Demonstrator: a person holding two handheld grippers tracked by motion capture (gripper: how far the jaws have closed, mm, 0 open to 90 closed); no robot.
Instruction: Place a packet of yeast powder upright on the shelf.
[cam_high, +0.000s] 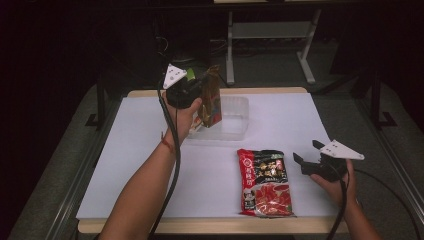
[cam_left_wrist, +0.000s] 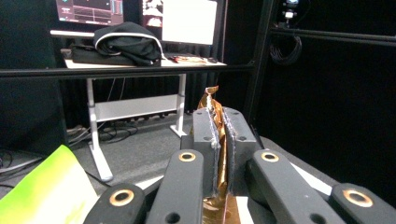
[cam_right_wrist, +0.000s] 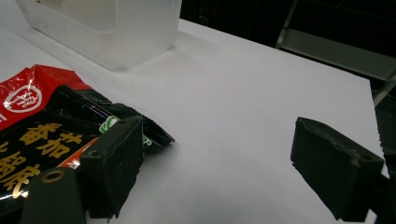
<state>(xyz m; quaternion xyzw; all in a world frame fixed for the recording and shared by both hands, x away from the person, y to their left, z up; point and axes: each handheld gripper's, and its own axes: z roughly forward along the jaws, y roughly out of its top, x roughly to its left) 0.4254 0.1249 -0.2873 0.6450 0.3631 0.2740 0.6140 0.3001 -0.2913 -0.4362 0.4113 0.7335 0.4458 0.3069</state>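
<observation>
Black jaws of the left gripper (cam_left_wrist: 218, 140) pinch the crimped top seam of a thin brown-gold foil packet (cam_high: 210, 97), hanging above the clear plastic tray (cam_high: 235, 120): light, limp, slippery film, best held by its seam. Right gripper (cam_high: 307, 152) gapes empty beside a red-black sachet (cam_high: 265, 182) on the desk (cam_high: 150, 165).
</observation>
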